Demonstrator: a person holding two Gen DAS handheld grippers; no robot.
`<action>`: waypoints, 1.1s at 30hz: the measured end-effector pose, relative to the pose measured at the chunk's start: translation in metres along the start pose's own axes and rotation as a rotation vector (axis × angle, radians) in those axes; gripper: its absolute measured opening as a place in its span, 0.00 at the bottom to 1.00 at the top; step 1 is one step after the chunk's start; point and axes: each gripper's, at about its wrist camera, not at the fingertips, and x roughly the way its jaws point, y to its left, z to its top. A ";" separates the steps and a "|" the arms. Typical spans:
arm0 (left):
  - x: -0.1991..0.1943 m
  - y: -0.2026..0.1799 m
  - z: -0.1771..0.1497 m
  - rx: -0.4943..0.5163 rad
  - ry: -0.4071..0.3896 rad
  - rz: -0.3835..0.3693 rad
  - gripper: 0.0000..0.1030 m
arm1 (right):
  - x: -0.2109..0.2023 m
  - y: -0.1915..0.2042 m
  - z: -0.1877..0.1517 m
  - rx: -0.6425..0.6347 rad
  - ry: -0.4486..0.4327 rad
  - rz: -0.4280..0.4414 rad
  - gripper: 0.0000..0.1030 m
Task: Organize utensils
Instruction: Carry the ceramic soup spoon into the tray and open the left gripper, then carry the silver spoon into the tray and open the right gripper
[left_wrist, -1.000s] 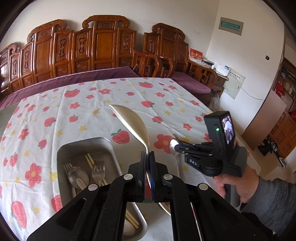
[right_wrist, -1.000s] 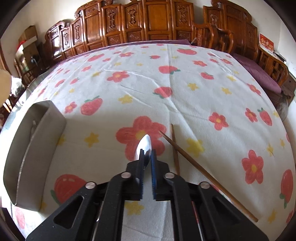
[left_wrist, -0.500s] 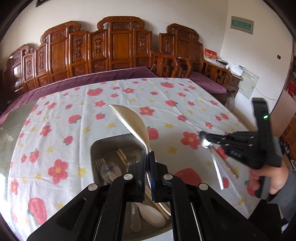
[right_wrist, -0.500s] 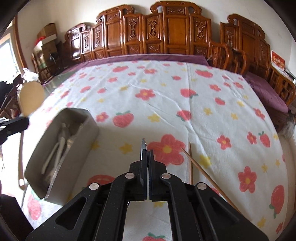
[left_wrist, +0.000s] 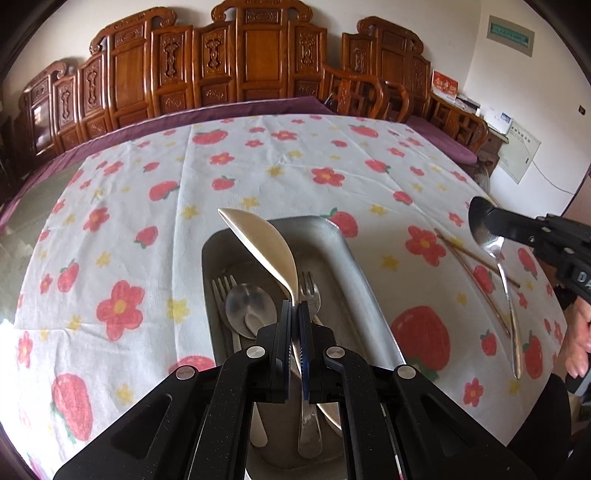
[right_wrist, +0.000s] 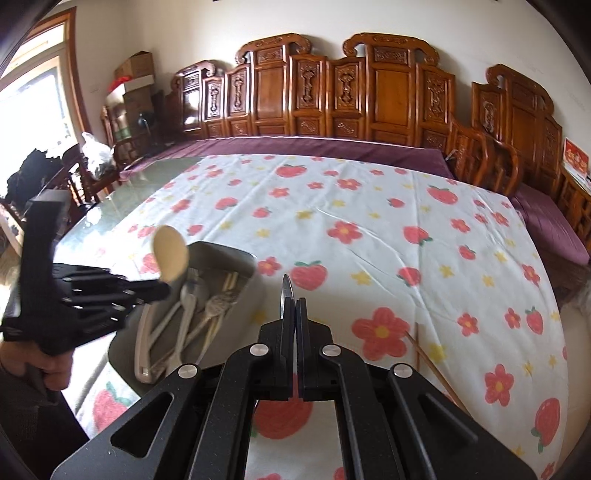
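While the left gripper (left_wrist: 294, 314) clamps a pale ladle (left_wrist: 262, 245) over the tray (left_wrist: 354, 273), the right gripper (right_wrist: 295, 310) pinches a steel spoon (left_wrist: 496, 258).

Carved wooden bench (right_wrist: 369, 99) runs along the far wall (right_wrist: 221, 33) – reddish-brown panelled backs, purple seat cushion (right_wrist: 295, 146). Walls plain off-white. Green-framed sign (left_wrist: 509, 35) high on the right wall, white panel (left_wrist: 519, 155) with a trailing cord lower down. Window (right_wrist: 33, 96) at left, wood-framed – bright daylight coming in. Cardboard boxes (right_wrist: 135, 79) stacked in the left corner. Wooden side table (left_wrist: 491, 136) in the right corner, red card (left_wrist: 445, 85) on it.
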 end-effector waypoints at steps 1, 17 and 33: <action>0.004 -0.001 -0.001 0.003 0.011 0.005 0.03 | 0.000 0.003 0.000 -0.004 -0.001 0.002 0.02; 0.004 -0.001 0.002 0.005 0.006 0.025 0.19 | 0.000 0.021 0.005 -0.021 -0.007 0.023 0.02; -0.039 0.045 0.008 -0.081 -0.093 0.102 0.24 | 0.028 0.068 0.033 -0.047 -0.005 0.084 0.02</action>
